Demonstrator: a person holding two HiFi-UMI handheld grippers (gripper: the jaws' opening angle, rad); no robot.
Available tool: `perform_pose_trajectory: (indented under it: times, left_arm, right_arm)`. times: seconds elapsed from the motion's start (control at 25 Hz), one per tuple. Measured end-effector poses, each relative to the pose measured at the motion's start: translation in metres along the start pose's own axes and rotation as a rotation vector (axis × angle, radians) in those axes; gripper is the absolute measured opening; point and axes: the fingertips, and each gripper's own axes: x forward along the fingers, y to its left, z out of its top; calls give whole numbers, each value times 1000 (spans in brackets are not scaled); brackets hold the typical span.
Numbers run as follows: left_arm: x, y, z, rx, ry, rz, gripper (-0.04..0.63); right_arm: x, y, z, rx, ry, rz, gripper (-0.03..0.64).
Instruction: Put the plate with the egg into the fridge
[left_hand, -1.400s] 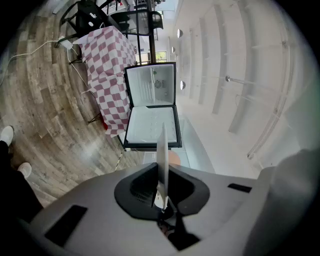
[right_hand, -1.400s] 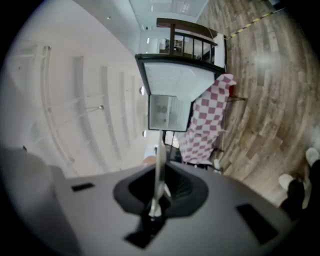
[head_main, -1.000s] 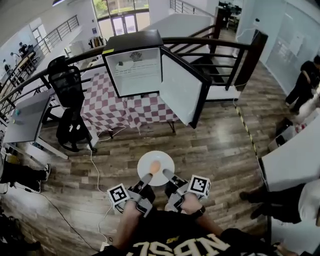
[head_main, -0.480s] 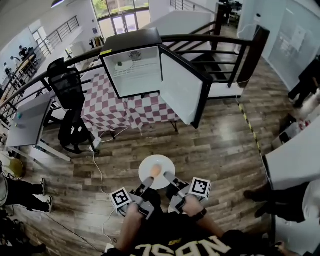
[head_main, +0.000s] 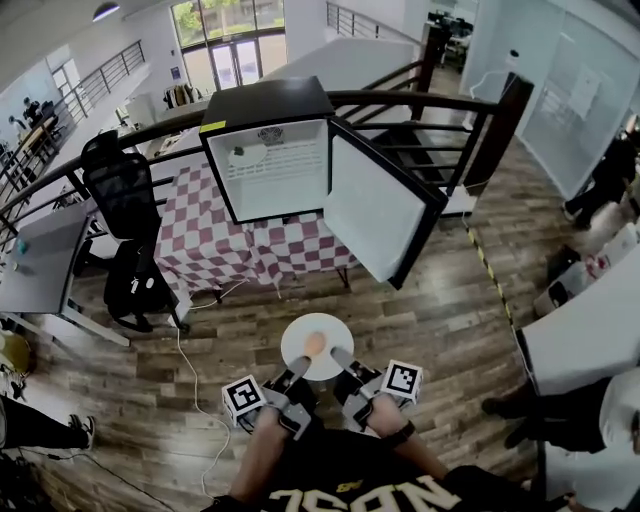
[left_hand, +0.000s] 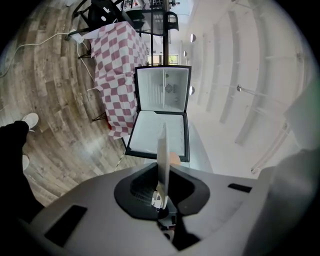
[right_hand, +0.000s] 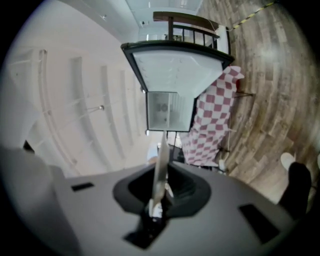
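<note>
Over the wooden floor (head_main: 430, 310), well short of the fridge (head_main: 268, 165), the plate (head_main: 336, 338) hangs level before the person's chest, with the egg (head_main: 314, 343) lying near its middle.

Much is hard to read. In the head view the tips of both tools end at the plate's near rim, so the pads themselves do not show. In each tool's own view the plate appears only edge-on, as a thin pale blade rising from between the jaws. Its top face is unseen there, and just a sliver of the egg peeks out beside it in the left tool's view. The worktop under the fridge is hidden by a checked cloth (head_main: 250, 240). The fridge door (head_main: 385, 205) stands swung wide, and the white inside is too small to make out in detail. The person's body is cut off at the bottom edge.

Both forearms reach forward from that edge, side by side and close together. The left tool (head_main: 297, 366) is clenched on the near left of the plate's rim. The right tool (head_main: 338, 355) is clamped on the near right of it.
</note>
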Motion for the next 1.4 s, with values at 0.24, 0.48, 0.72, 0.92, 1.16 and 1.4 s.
perform_pose_trajectory:
  times: [0.24,0.48,0.72,0.92,1.16,1.4]
  left_arm:
    - [0,-16,69,8,-21,-35,40]
    - [-3,-18,115,-4,-2,-38,40]
    - [-2,-10,144,15,12,3,38]
    - [4,-5,159,-5,2,19,38]
    - [41,-14,183,-8,2,6,40]
    - [99,-34,219,19,-2,-23,37]
  right_arm:
    - [73,12,1,-19,30,15,43]
    - [118,13,-8,-43,35,-19,44]
    - [142,6,-10,-78,27,-70,44]
    - [158,4,-5,-107,62,-83,49]
    - [188,4,32,-83,61,-55,48]
    - [230,13,91,-110,75,-33,48]
